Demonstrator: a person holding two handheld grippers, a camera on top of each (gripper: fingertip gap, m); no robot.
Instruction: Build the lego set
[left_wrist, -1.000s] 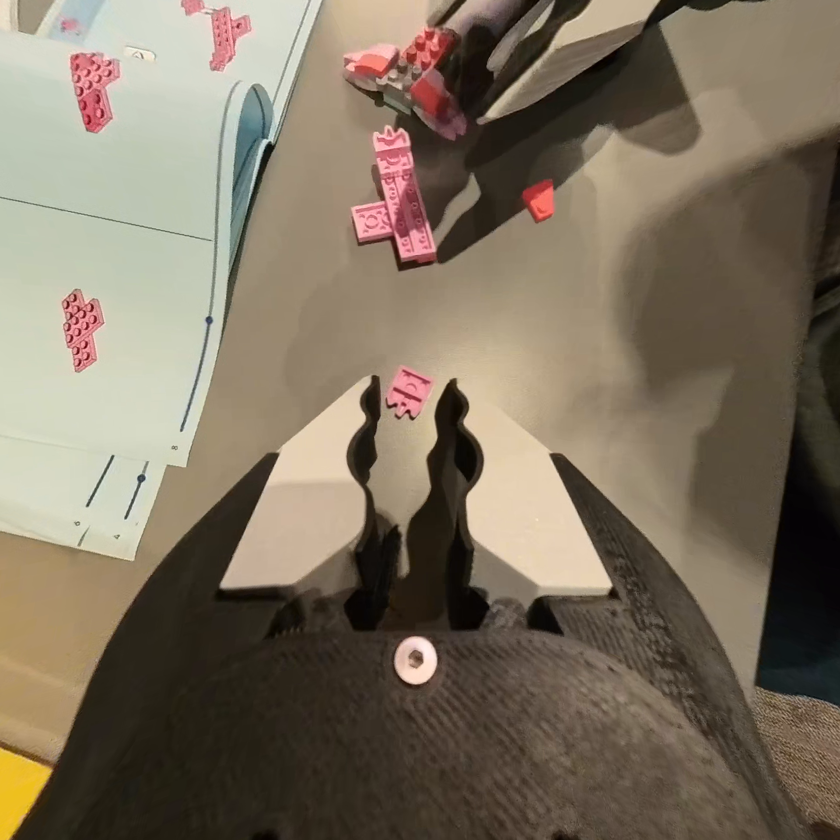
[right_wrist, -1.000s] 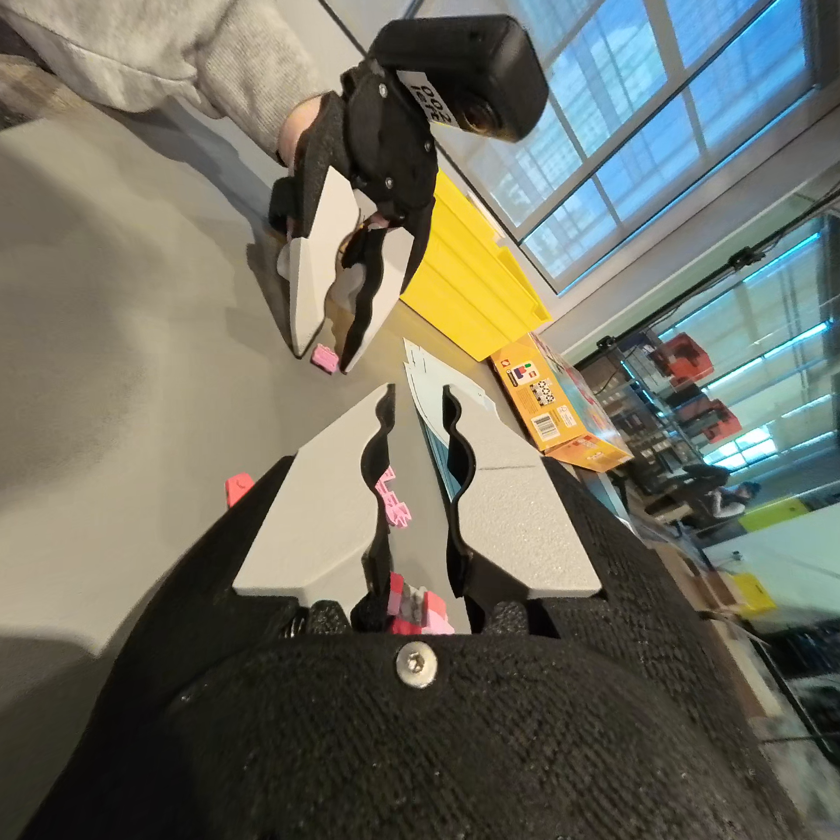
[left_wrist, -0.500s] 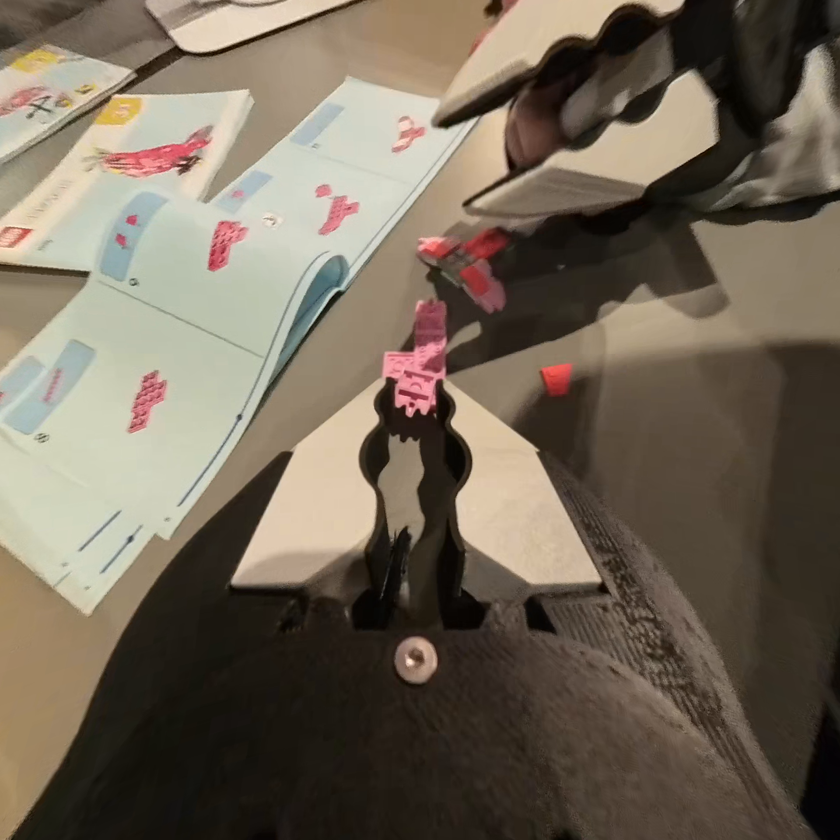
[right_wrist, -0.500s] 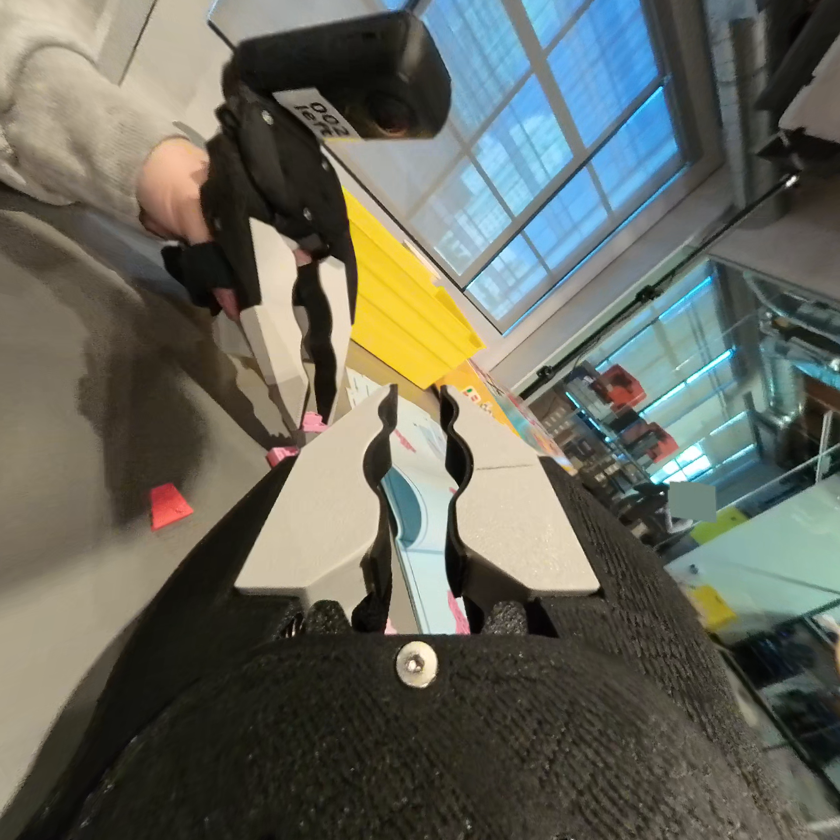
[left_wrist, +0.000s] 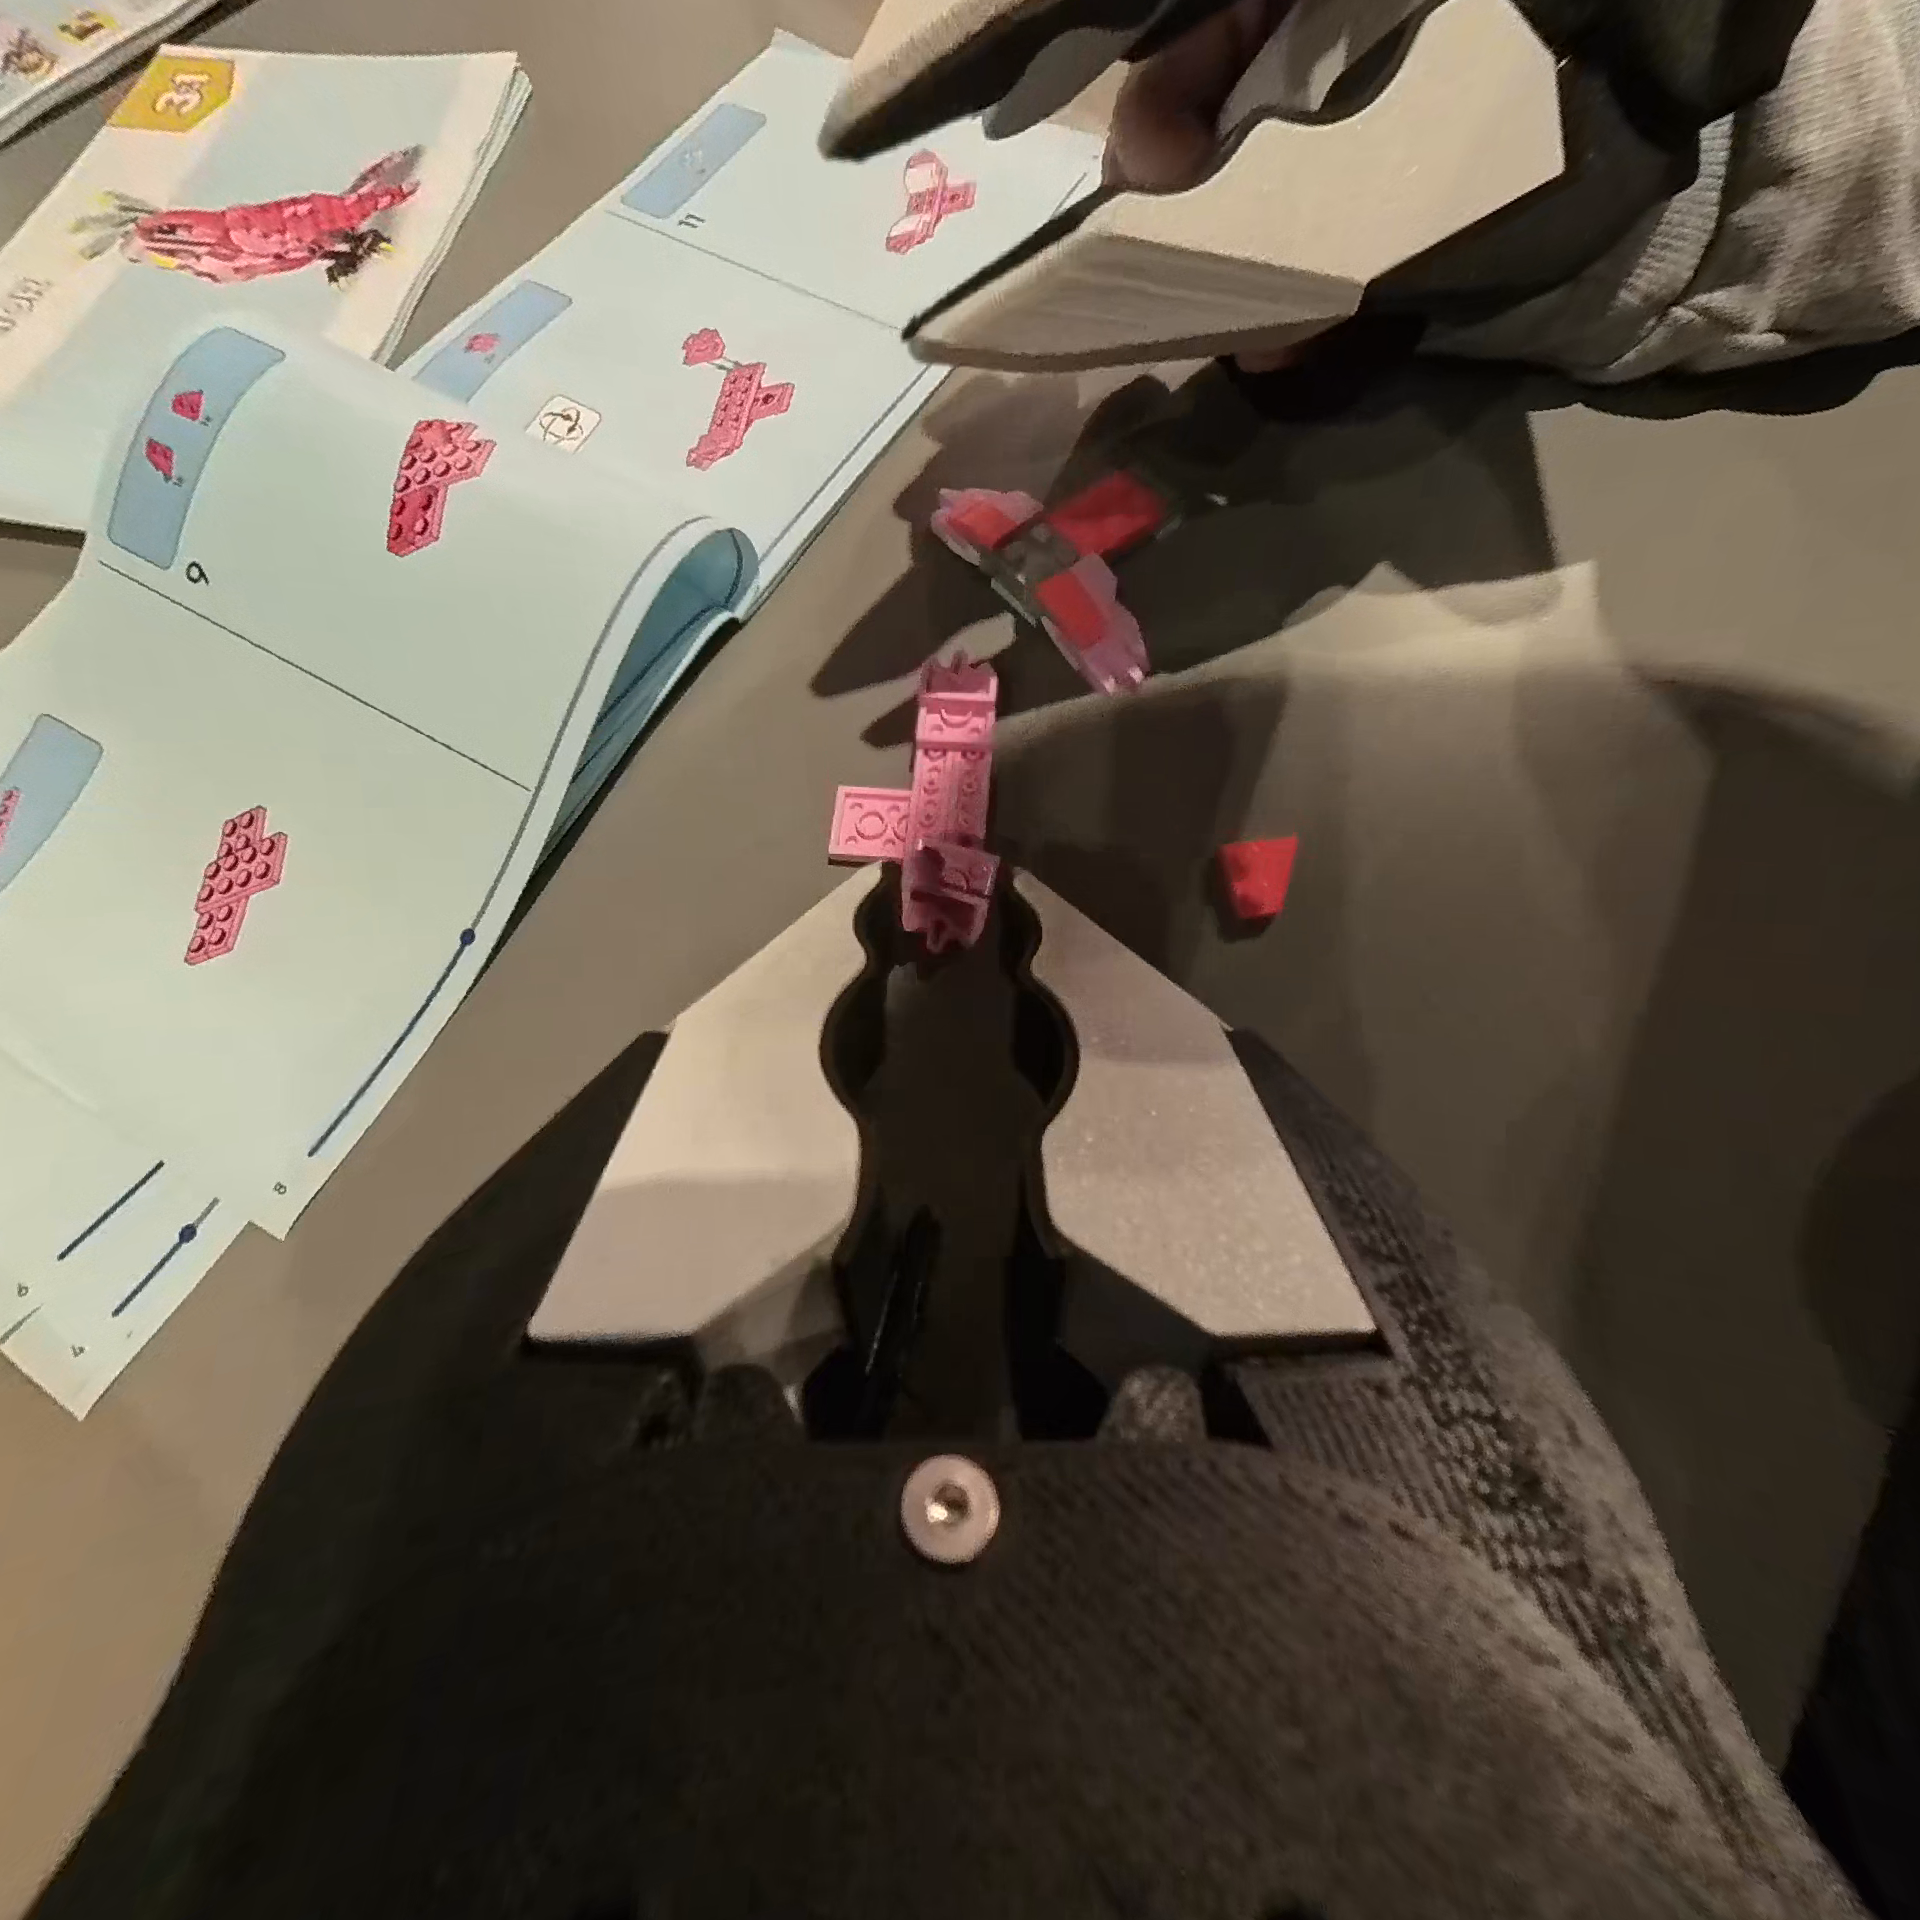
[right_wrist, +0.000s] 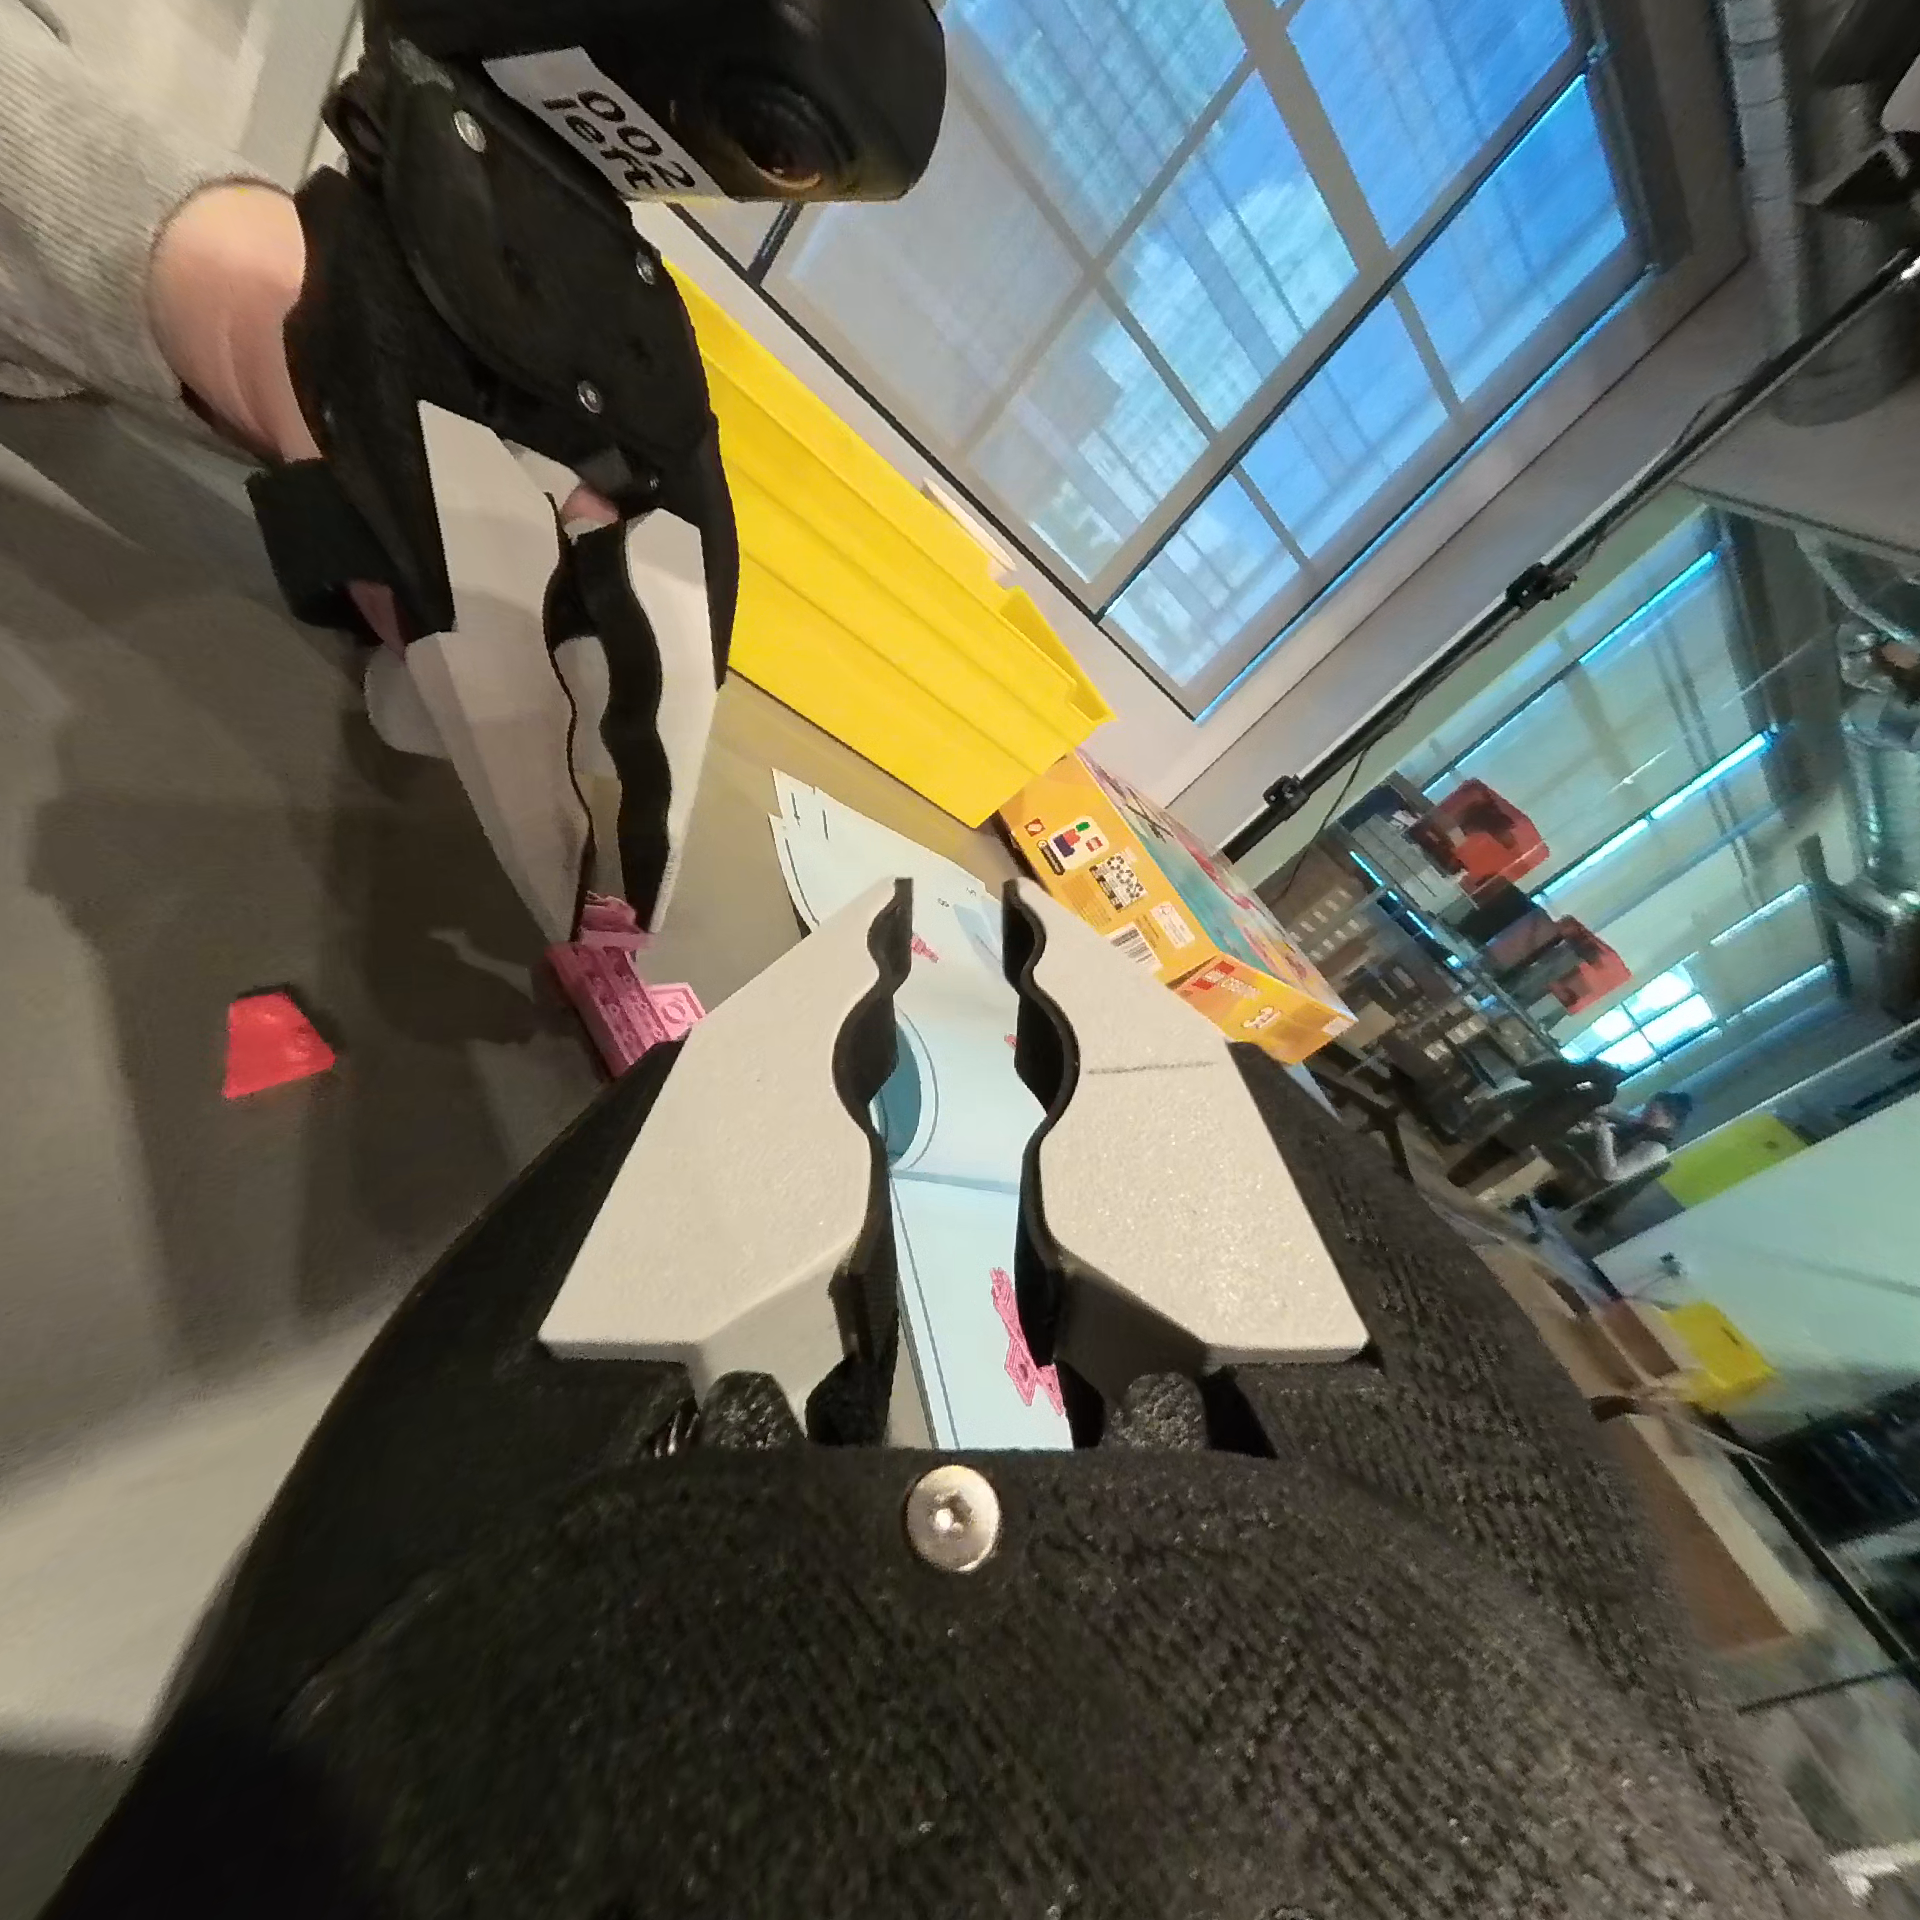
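Gripping a small pink piece (left_wrist: 943, 896), left tongs (left_wrist: 940, 883) near pink assembly (left_wrist: 920, 800); right tongs (right_wrist: 954, 894) apart.

Grey table (right_wrist: 156, 1195), large gridded windows (right_wrist: 1299, 312), glass-walled shelving (right_wrist: 1558, 883).

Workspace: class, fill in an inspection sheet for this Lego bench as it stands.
Surface: grey table.
Job's things: open booklet; pink plate build; red-grey build; loose red slope.
Clutter: second booklet, yellow bins, orange box.
Claws: left claw shut on small pink piece at the plate build's near end; right claw open, empty, over the open booklet.
Cables: nothing seen on the table.
Surroundings: large windows, shelving behind glass.
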